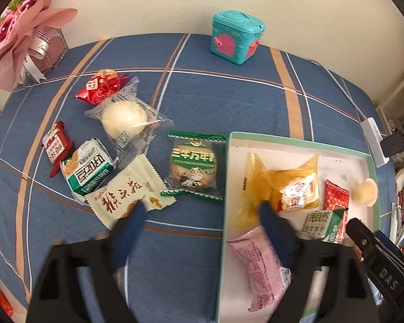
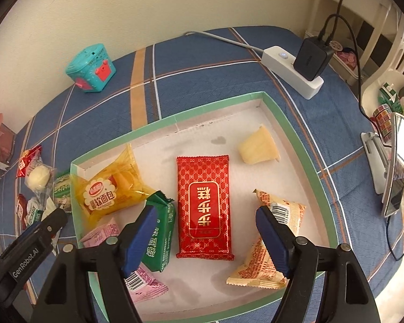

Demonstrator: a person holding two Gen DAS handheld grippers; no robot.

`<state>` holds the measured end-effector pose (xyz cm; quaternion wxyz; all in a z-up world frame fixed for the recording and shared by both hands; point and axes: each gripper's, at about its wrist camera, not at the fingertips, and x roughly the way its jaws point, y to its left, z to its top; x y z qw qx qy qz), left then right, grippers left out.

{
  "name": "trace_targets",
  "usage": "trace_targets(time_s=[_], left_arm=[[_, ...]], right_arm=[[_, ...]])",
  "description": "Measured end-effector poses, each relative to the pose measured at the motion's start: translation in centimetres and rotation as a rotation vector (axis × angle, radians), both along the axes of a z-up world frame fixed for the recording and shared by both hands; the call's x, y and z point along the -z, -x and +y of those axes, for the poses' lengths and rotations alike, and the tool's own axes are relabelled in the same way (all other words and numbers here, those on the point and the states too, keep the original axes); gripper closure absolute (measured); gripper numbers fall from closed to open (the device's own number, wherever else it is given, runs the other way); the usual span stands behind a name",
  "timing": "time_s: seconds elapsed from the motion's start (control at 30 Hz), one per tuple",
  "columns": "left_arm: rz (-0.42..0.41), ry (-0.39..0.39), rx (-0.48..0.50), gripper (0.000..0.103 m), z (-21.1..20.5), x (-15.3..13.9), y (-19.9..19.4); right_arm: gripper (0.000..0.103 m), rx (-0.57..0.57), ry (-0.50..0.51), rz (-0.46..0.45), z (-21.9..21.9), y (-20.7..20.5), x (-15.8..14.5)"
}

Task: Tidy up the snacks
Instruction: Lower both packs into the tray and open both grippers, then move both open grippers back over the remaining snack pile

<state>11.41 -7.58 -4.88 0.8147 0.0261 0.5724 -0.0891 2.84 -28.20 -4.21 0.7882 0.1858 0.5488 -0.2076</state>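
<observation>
Snacks, sorted and unsorted, on a blue plaid surface (image 1: 202, 102).

In the green-rimmed tray (image 2: 276, 113): a red packet (image 2: 204, 207) flat in the middle, a yellow bread bag (image 2: 107, 188), a green packet (image 2: 159, 234), a pink packet (image 2: 145, 282), an orange-printed packet (image 2: 272, 242) and a pale jelly cup (image 2: 258, 148).

Outside the tray, to its left: a green cookie packet (image 1: 194, 167), a cream packet (image 1: 126, 191), a clear-wrapped white bun (image 1: 124, 119), a green-and-white carton (image 1: 89, 167), and two red wrappers, both unsorted.

My left hand-held gripper (image 1: 199, 210): jaws apart, nothing between them, straddling the tray's left rim.

My right hand-held gripper (image 2: 206, 218): jaws apart over the red packet, pads clear of it.

Also present: a teal toy box (image 1: 237, 37) and a power strip (image 2: 293, 72).
</observation>
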Motion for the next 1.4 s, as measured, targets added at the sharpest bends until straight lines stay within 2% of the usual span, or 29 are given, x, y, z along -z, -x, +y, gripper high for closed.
trace_targets(time_s=[0.07, 0.23, 0.4, 0.77, 0.93, 1.07, 1.17, 1.4], left_arm=[[-0.012, -0.014, -0.008, 0.01, 0.2, 0.0, 0.0], [-0.028, -0.058, -0.03, 0.004, 0.6, 0.3, -0.1], [-0.033, -0.068, -0.062, 0.004, 1.4, 0.2, -0.5], [-0.11, -0.11, -0.099, 0.004, 1.9, -1.6, -0.7], [-0.132, -0.1, -0.119, 0.004, 2.8, -2.3, -0.7], [-0.166, -0.161, -0.135, 0.004, 3.4, -2.9, -0.5], [-0.167, -0.148, -0.13, 0.004, 4.3, -3.2, -0.8], [-0.146, -0.108, -0.195, 0.004, 8.1, -3.5, -1.3]], right_arm=[[0.0, -0.002, 0.008, -0.01, 0.1, 0.0, 0.0], [0.0, -0.01, 0.024, -0.025, 0.2, 0.0, -0.2], [0.0, -0.017, 0.035, -0.031, 0.2, 0.0, -0.2], [0.0, -0.062, 0.085, -0.078, 1.8, -0.4, -1.5], [0.0, -0.1, 0.122, -0.111, 3.1, -0.5, -2.2], [0.0, -0.112, 0.1, -0.122, 3.9, -0.9, -2.3], [0.0, -0.134, 0.123, -0.136, 5.1, -1.3, -2.6], [0.0, -0.188, 0.116, -0.143, 8.2, -2.6, -2.8]])
